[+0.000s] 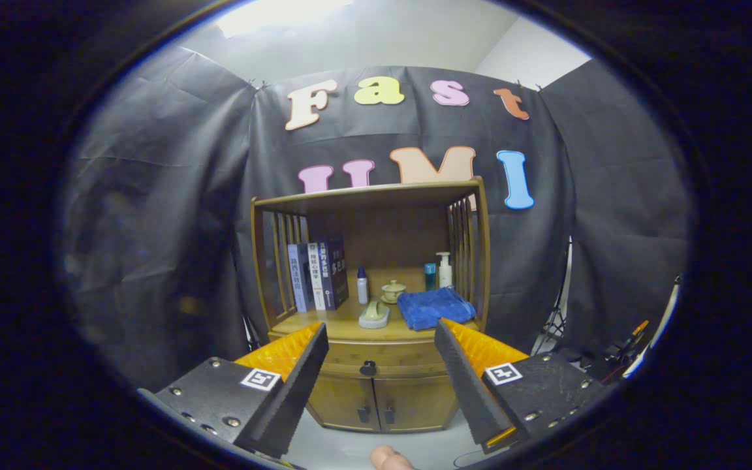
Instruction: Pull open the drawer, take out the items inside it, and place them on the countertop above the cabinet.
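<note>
Wooden drawer point(376, 358) beyond spread gripper point(381, 334)

Cabinet point(376, 391) ahead, hand-held gripper point(381, 356) spread wide before it.
Drawer point(376, 360) closed under the countertop point(330, 324), its knob point(367, 368) between the fingers. On the countertop: books point(317, 274) at left edge, bottle point(362, 286) beside them, cloth point(433, 307) at right front, two bottles point(438, 271) behind it.

The closed drawer point(376, 358) at lower centre hides its contents, and the spread gripper point(380, 356) fingers cover the cabinet's point(376, 398) lower corners.
</note>
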Demonstrator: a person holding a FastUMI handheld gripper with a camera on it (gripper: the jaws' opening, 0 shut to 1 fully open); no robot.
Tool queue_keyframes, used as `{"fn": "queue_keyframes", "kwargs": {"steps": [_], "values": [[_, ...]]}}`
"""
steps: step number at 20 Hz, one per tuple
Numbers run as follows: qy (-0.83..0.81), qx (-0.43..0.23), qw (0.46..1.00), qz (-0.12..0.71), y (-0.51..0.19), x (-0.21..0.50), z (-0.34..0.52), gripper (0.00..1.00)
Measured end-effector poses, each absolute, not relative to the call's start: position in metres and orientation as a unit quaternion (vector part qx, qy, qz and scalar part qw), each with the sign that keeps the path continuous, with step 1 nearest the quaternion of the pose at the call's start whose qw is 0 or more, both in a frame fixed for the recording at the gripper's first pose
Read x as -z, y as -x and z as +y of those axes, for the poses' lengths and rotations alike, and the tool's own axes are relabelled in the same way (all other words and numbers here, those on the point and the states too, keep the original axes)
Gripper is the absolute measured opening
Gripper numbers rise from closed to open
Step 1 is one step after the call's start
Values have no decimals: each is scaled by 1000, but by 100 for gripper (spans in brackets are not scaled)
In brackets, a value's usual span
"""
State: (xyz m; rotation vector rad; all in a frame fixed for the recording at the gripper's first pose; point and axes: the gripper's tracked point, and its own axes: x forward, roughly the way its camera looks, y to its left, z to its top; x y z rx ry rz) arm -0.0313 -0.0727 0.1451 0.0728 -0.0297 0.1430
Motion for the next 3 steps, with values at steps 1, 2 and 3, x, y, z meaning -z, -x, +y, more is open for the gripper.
{"fn": "queue_keyframes", "kwargs": {"steps": [1,2,3], "values": [[-31,-70,997,-14,30,-142,-79,98],[-28,-68,997,-12,28,-138,-84,98],[-26,-68,997,-10,27,-135,-87,98]]}}
